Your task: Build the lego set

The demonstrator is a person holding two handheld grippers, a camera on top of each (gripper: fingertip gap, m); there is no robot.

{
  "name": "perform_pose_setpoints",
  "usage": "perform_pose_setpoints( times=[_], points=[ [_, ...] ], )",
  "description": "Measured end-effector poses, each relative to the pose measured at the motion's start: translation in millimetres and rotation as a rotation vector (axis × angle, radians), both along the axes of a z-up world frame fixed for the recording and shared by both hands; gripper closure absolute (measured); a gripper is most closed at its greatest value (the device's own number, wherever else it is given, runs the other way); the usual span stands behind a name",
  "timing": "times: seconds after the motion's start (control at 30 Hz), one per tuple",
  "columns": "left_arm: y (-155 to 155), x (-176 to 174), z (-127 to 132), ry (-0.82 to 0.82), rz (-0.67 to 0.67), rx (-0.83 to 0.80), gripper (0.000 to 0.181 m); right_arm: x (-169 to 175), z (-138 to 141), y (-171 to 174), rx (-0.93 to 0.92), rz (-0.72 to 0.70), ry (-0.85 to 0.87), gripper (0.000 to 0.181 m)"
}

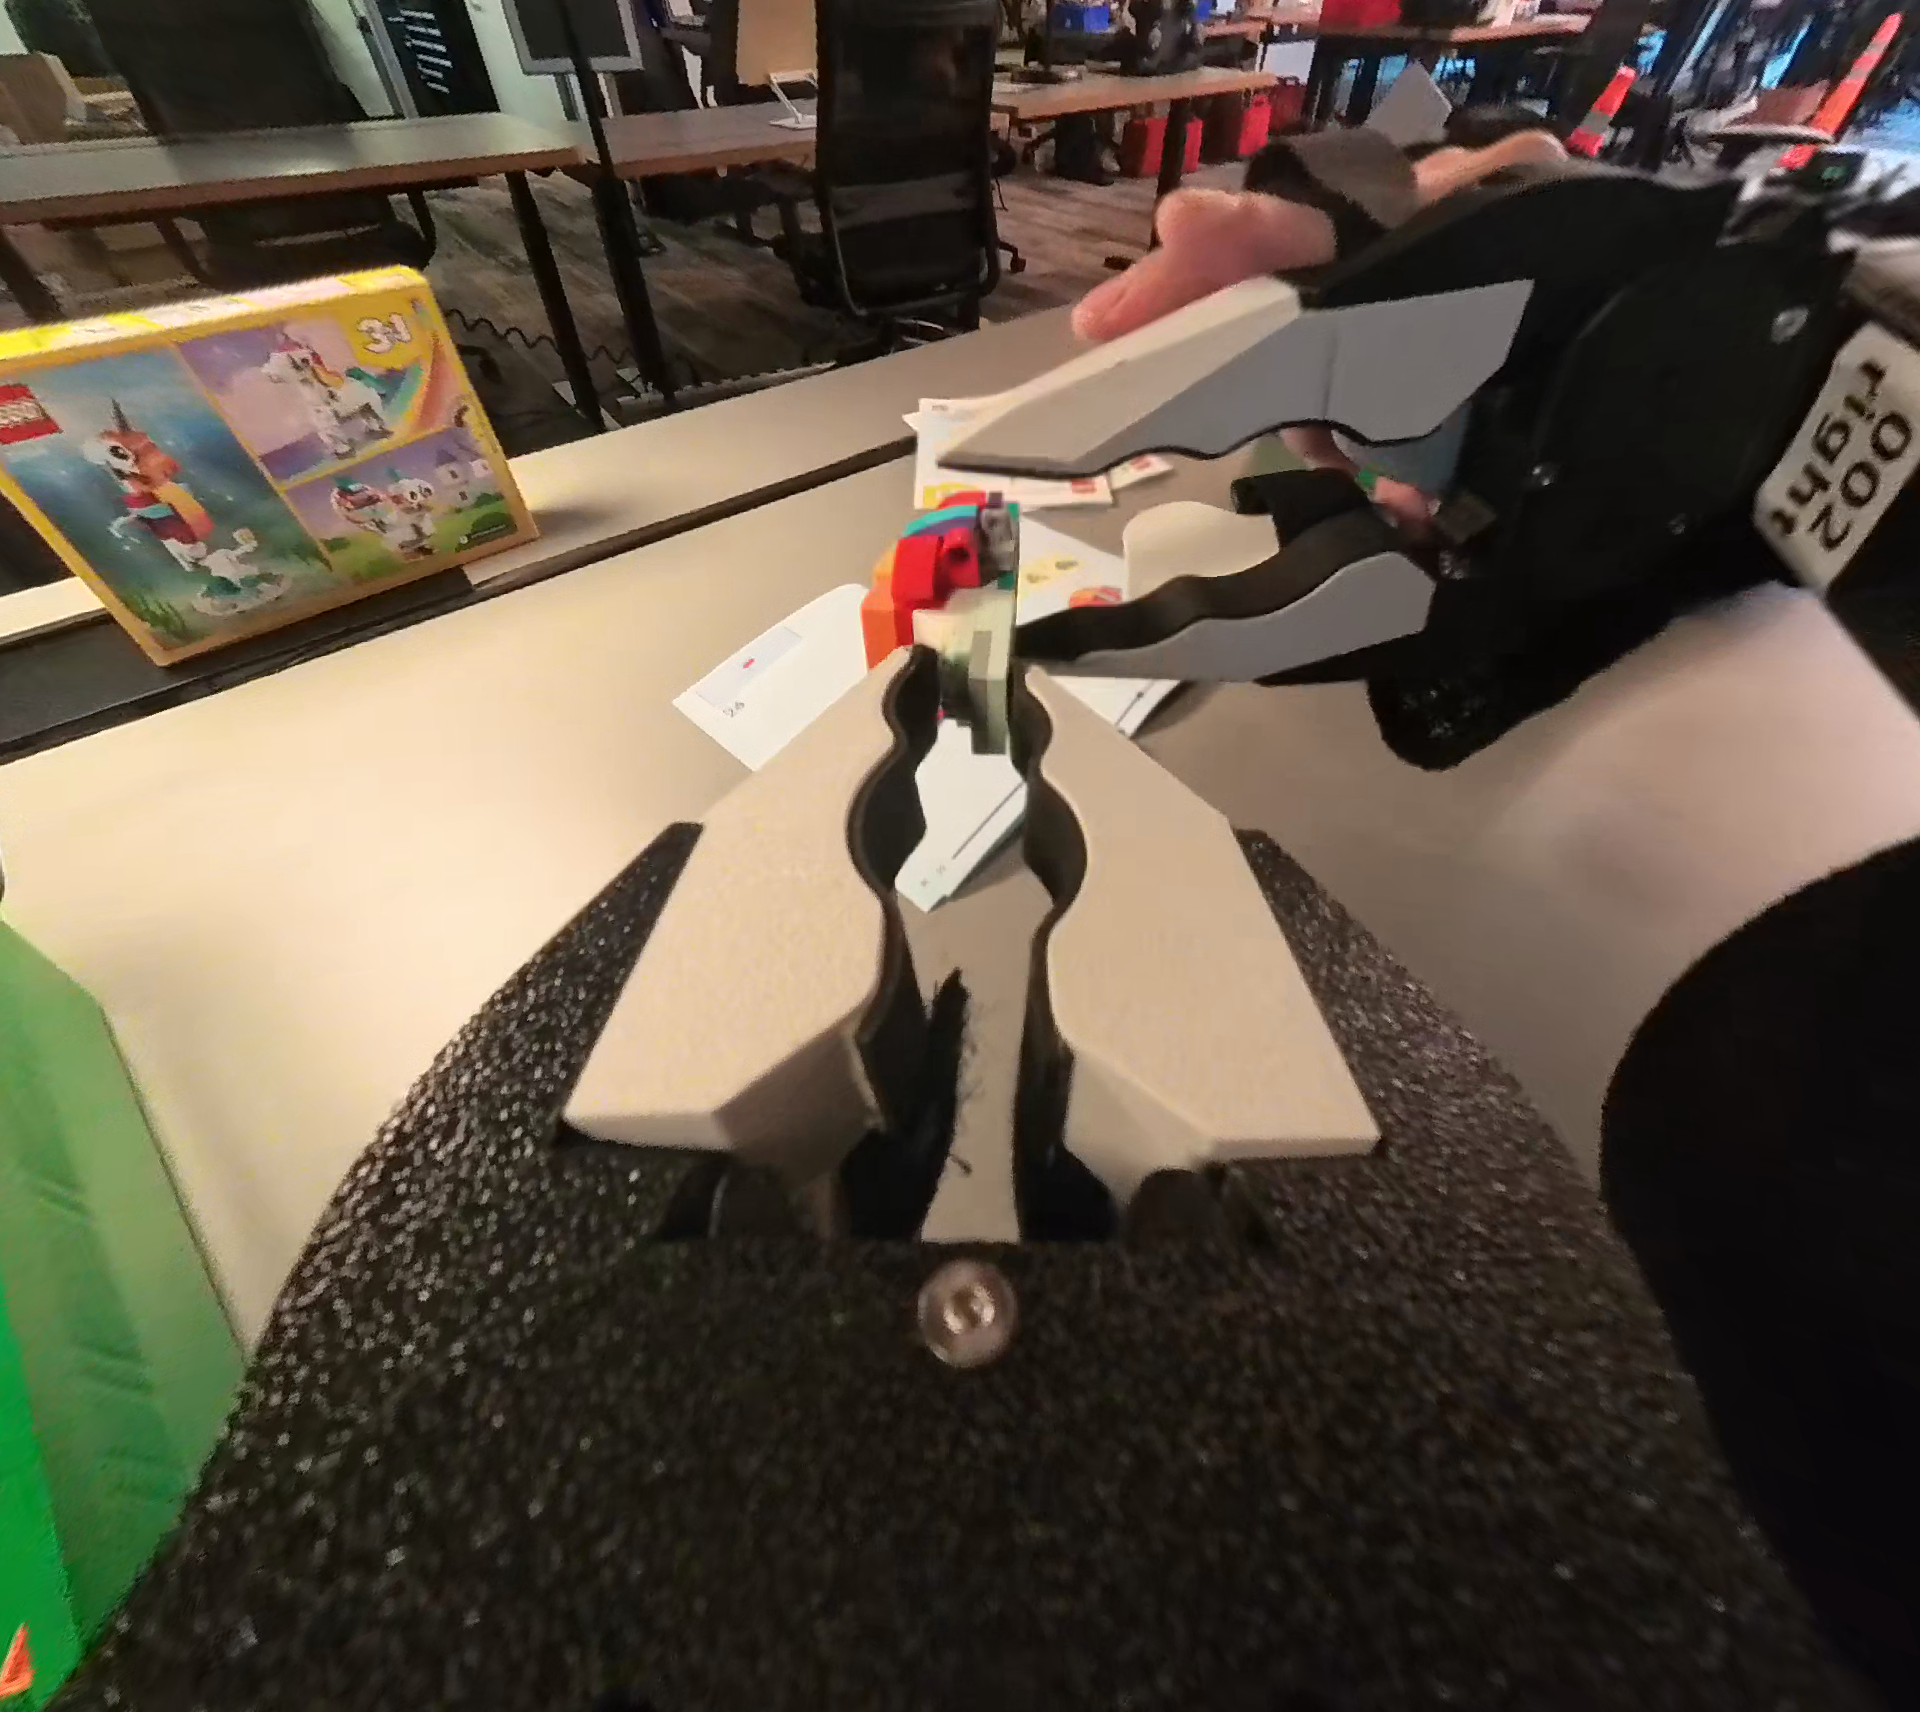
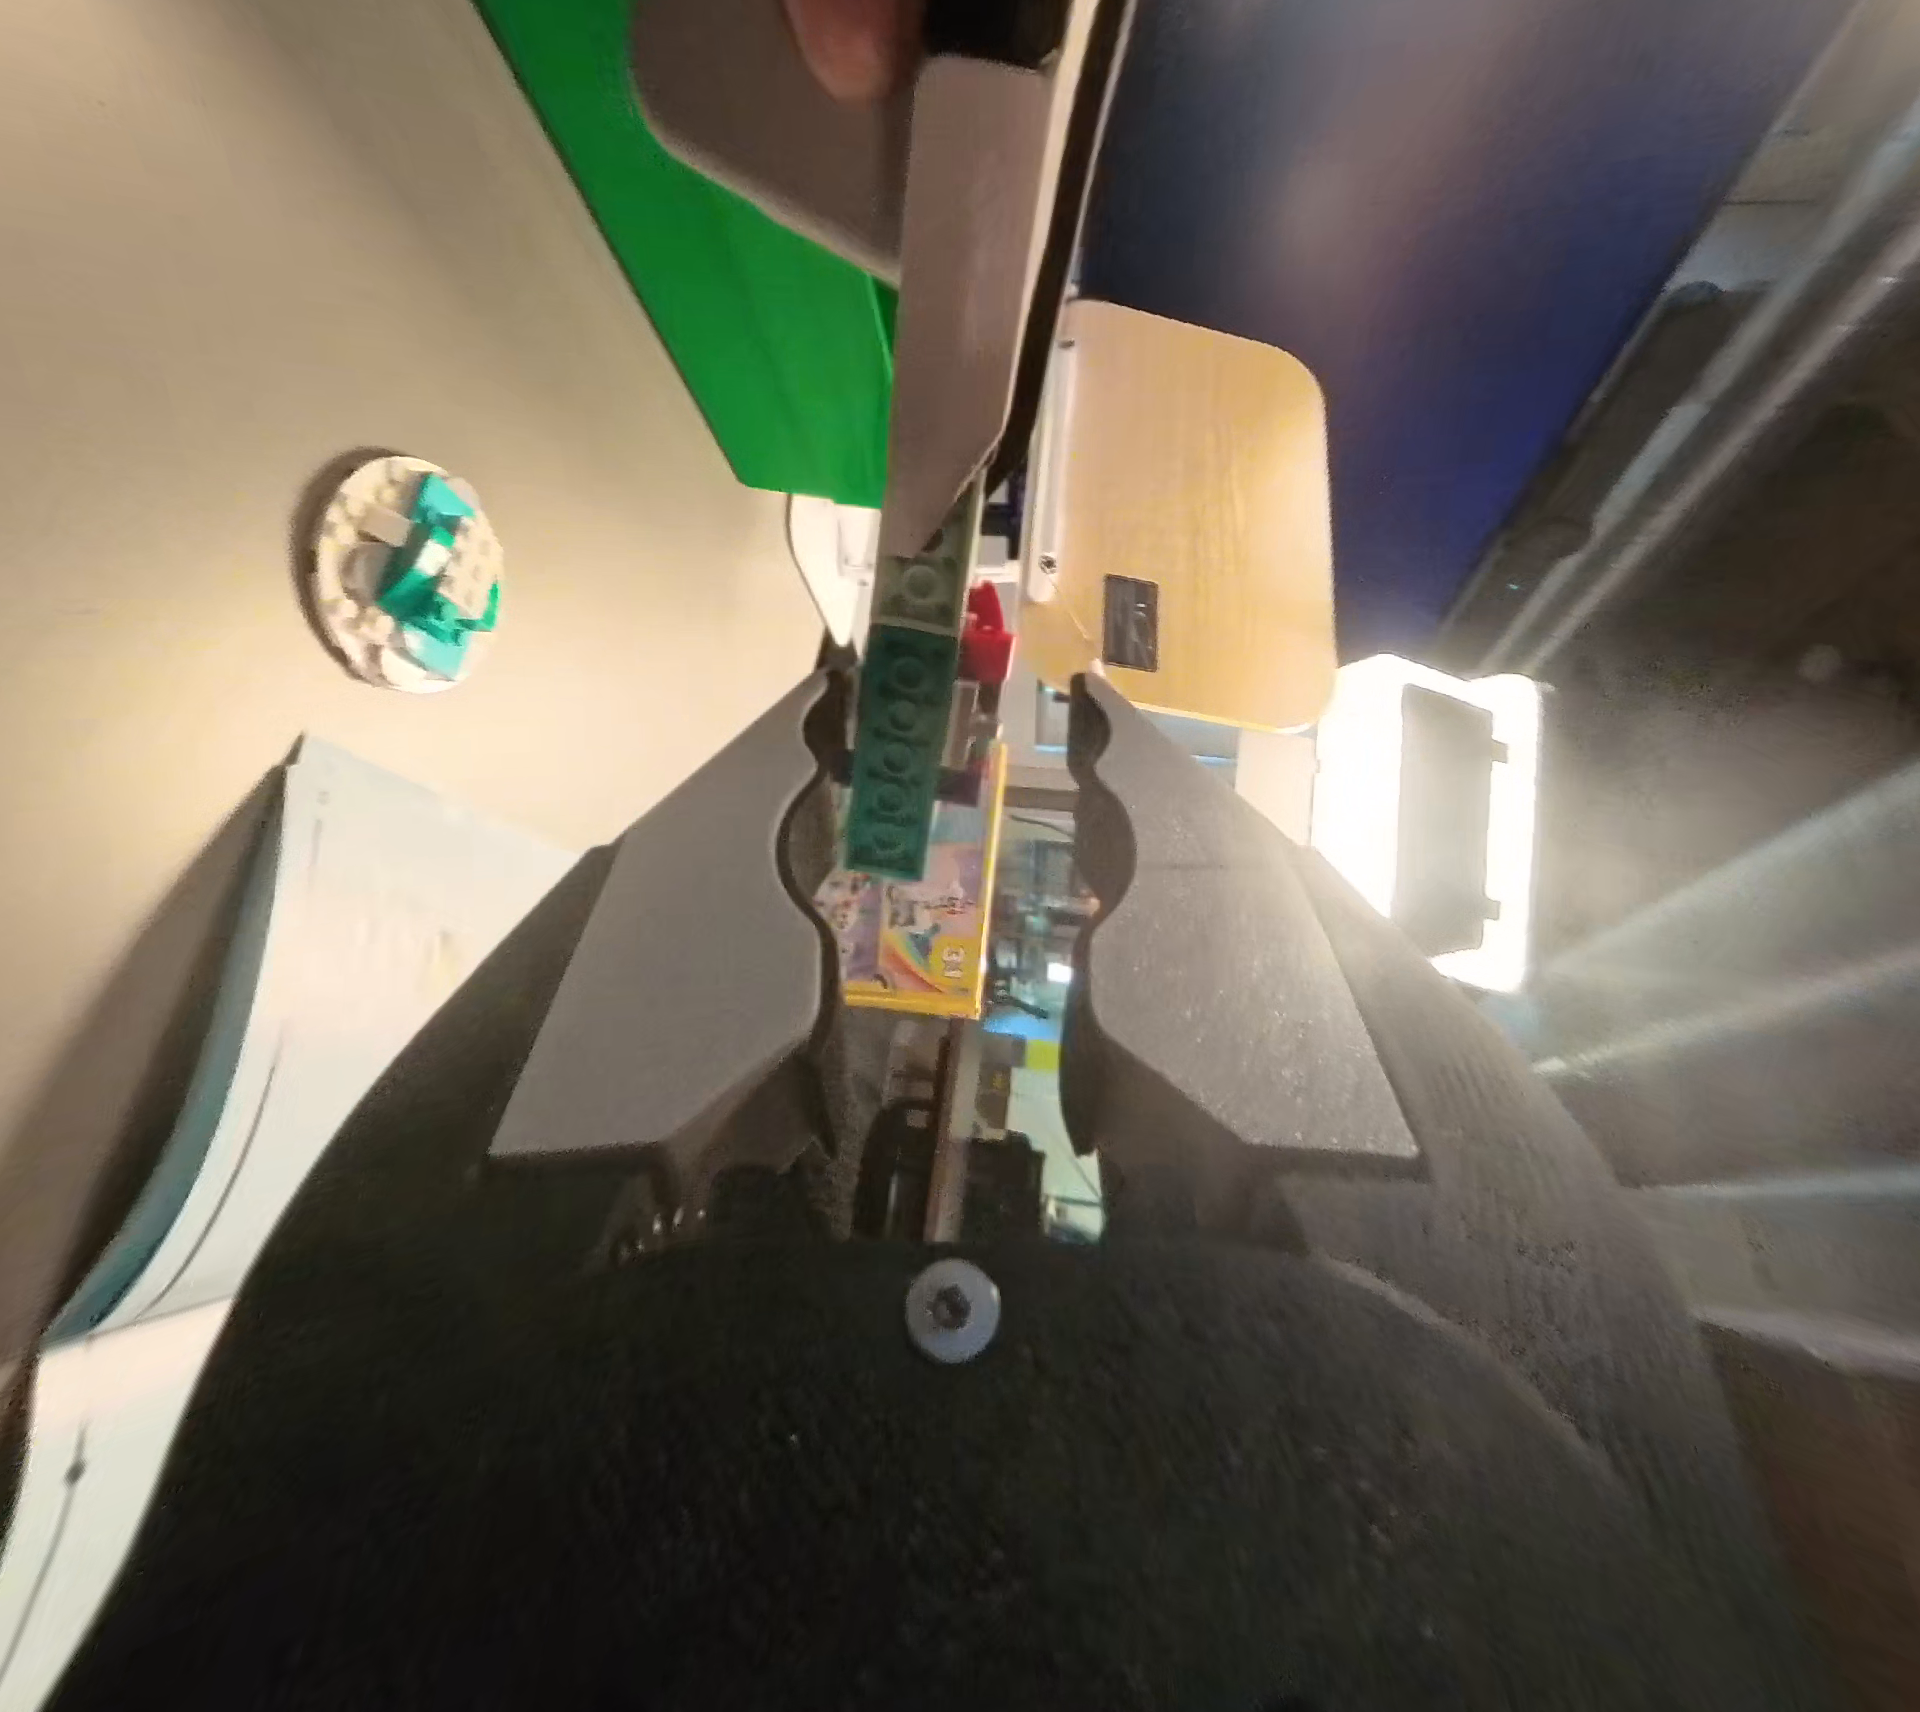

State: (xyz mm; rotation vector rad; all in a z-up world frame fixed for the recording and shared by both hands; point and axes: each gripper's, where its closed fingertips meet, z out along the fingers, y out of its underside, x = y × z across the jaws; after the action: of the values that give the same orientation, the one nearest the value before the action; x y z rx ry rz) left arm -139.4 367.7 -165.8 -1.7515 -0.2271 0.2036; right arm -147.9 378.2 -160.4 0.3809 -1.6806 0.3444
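My left gripper [image 1: 971, 675] is shut on a small lego assembly [image 1: 951, 566] of red, orange, teal and pale green pieces, held above the table. In the right wrist view the assembly shows as a teal and pale green studded plate [image 2: 899, 758] with a red piece [image 2: 987, 623] behind it, hanging from the left gripper [image 2: 940, 519]. My right gripper [image 2: 956, 686] is open, its fingers either side of the plate and apart from it. In the left wrist view it [image 1: 987, 550] comes in from the right. A round white base with teal pieces [image 2: 400, 571] lies on the table.
The yellow lego box [image 1: 249, 457] stands at the far left of the grey table [image 1: 312, 831]. Instruction pages [image 1: 790, 686] lie under the assembly. A green box [image 1: 62, 1247] is at my near left. A person's hand [image 1: 1195, 249] holds the right gripper. Office desks and chairs stand behind. My two grippers' fingertips are within a few centimetres of each other.
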Motion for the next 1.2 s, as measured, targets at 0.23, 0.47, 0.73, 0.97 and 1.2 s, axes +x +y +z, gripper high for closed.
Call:
perform_pose_setpoints(
  times=[0.23, 0.47, 0.73, 0.97, 1.2],
  points=[
    [-2.0, -3.8, 8.9, -0.015, 0.022, 0.037, 0.171, -10.9, -2.1, 2.5, -0.016, -0.077, 0.007, 0.136],
    [-1.2, 0.1, 14.4, -0.011, 0.018, 0.048, 0.171, -19.4, 3.1, 9.5, -0.002, -0.129, 0.101, 0.141],
    [-1.4, 0.1, 17.5, -0.001, 0.03, 0.05, 0.171, -17.4, 6.6, 8.9, -0.002, -0.124, 0.135, 0.141],
    [1.5, 3.9, 17.7, 0.007, 0.02, 0.047, 0.171, -18.0, 5.5, 10.5, 0.007, -0.127, 0.134, 0.141],
    [0.8, 6.5, 20.5, 0.046, 0.01, 0.044, 0.17, -15.1, 10.4, 9.1, 0.017, -0.103, 0.16, 0.143]
  ],
)
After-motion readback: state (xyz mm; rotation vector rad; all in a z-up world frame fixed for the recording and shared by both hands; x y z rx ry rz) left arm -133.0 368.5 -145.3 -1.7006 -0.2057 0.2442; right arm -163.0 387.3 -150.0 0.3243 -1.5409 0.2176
